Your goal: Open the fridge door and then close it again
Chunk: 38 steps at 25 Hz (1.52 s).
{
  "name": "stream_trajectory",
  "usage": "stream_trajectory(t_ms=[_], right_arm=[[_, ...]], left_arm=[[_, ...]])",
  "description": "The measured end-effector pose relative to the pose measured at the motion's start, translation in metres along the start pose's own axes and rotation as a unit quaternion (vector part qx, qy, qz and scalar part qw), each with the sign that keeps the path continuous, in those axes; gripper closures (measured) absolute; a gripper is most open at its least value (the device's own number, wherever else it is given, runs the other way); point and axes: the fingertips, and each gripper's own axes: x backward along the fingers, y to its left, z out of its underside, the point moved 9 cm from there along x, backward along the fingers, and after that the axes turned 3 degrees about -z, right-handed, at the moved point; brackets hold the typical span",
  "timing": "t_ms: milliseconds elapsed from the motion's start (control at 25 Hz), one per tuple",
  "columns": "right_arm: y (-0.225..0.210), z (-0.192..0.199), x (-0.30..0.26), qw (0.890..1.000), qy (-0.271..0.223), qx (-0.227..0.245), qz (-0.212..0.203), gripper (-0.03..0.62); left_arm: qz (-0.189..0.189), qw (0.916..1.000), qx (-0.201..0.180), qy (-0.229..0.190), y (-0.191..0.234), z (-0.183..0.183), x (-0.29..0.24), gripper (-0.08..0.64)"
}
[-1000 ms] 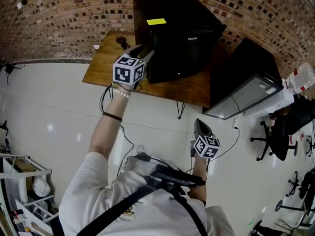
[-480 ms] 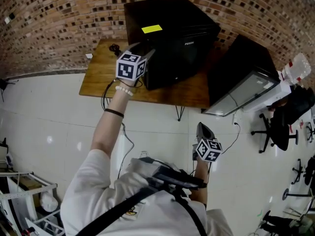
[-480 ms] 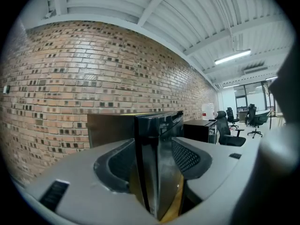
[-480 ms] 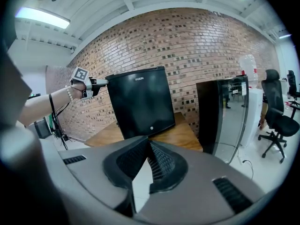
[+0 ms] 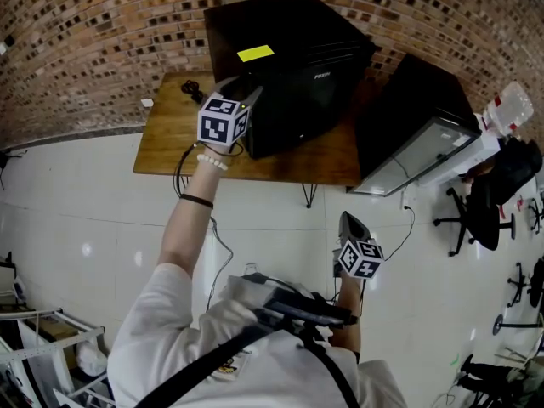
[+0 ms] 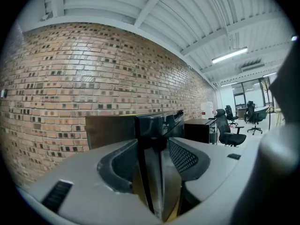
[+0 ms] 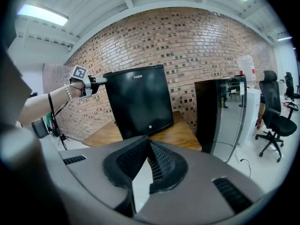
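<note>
Step 1, opening: black mini fridge (image 5: pixel 297 58) at 12 o'clock, door (image 7: pixel 140 102) looks closed; left gripper (image 5: pixel 252 94) at door's 10 o'clock corner, jaws just closing, pinching its edge; right gripper (image 5: pixel 349 221) at 5 o'clock, jaws together, empty. Next: swing edge outward.

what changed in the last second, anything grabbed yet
The left gripper moved in closer to the fridge, at the top left corner of its door. Its jaws have just been closing, with the door's edge between them. Unchanged: the door has not swung out, and the right gripper stays back, shut and empty.
</note>
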Motion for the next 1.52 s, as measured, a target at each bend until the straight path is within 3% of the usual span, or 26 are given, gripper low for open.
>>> stream_trajectory(t_ms=[240, 600, 800, 920, 1120, 1280, 1520], right_arm=[[-0.003, 0.002, -0.003, 1.0, 0.005, -0.001, -0.002, 0.584], [-0.024, 0.007, 0.008, 1.0, 0.014, -0.009, 0.001, 0.584], [-0.032, 0.008, 0.01, 1.0, 0.018, -0.005, -0.016, 0.584], [-0.035, 0.008, 0.01, 0.999, 0.02, 0.001, -0.03, 0.583], [-0.04, 0.014, 0.023, 0.998, 0.02, 0.009, -0.051, 0.583], [-0.058, 0.019, 0.046, 0.998, 0.018, 0.008, -0.054, 0.583], [-0.103, 0.024, 0.09, 0.999, 0.006, 0.0, -0.043, 0.583]], left_arm=[[0.006, 0.9999, -0.009, 0.004, -0.008, 0.002, -0.006, 0.345], [-0.023, 0.9995, 0.023, 0.0, -0.013, -0.002, -0.009, 0.379], [-0.042, 0.9991, 0.008, 0.004, -0.031, -0.004, -0.004, 0.379], [-0.028, 0.9994, -0.017, -0.012, -0.07, 0.0, 0.019, 0.399], [0.006, 0.9994, -0.023, -0.027, -0.144, 0.003, 0.055, 0.43], [0.027, 0.9982, -0.042, -0.032, -0.212, 0.002, 0.068, 0.436], [0.058, 0.9968, -0.036, -0.042, -0.306, -0.002, 0.064, 0.445]])
